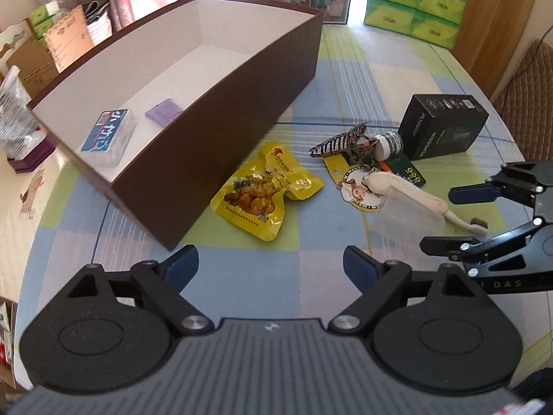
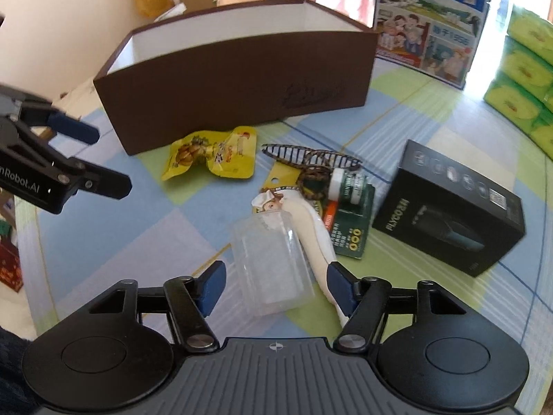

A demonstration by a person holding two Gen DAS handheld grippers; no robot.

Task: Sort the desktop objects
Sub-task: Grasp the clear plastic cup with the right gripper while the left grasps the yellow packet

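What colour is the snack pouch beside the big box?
Yellow, the snack pouch, with a food picture; clearest in the left wrist view.

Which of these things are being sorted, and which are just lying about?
Being sorted:
brown cardboard box
yellow foil snack pouch
clear plastic case
cream-handled brush
striped hair clip
black carton

Lying about:
green tissue packs
illustrated milk carton

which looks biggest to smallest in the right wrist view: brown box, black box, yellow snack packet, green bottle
1. brown box
2. black box
3. yellow snack packet, though it lies farther from the camera than the black box
4. green bottle
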